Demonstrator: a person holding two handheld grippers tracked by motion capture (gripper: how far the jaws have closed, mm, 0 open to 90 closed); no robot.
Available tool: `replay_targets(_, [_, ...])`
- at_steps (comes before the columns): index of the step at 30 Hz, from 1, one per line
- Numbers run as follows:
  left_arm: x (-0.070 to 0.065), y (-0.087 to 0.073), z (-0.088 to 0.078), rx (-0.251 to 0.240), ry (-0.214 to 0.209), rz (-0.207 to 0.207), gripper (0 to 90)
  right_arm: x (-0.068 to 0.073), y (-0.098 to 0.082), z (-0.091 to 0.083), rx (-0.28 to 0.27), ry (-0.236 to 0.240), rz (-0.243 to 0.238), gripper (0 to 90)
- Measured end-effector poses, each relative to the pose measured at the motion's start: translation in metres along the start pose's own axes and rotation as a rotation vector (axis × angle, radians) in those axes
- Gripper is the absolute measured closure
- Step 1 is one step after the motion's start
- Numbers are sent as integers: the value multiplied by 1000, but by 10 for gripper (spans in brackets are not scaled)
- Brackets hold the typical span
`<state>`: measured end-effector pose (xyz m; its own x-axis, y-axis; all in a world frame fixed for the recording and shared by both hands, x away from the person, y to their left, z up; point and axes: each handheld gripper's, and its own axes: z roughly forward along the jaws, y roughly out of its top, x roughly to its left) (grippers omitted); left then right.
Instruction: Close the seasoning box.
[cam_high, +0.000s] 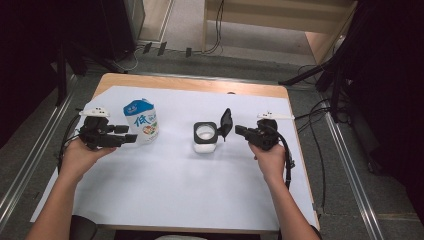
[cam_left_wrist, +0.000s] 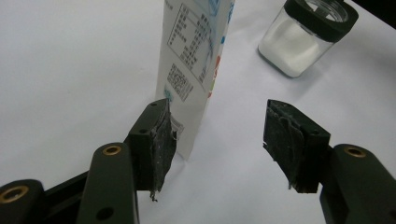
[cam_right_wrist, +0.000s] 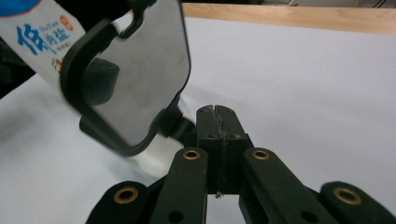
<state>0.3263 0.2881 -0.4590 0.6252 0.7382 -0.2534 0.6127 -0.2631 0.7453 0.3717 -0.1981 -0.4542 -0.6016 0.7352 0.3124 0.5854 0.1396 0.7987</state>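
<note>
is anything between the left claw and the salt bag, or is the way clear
Nothing visible stands between them. The left claw is open right at the salt bag, one pad beside its lower edge. The jar with its raised lid stands apart to the side.

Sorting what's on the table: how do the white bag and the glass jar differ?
The bag is a tall, printed, blue-topped soft pack; the jar is squat, clear glass with a black rim. The bag looks closed; the jar's lid is flipped up. Both stand upright on the white sheet.

One carton (cam_high: 142, 121) at left; one open-lidded jar (cam_high: 205, 137) at centre; two grippers, left (cam_high: 131, 138), right (cam_high: 237, 129).
</note>
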Motion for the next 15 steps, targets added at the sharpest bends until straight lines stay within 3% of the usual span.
replay_targets(7, [6,-4,1,0,4,-21,417,-7,17,10,-15,7,8,900])
replay_targets(15, [10,-7,1,-1,7,-25,424,-3,24,20,-20,39,1,900])
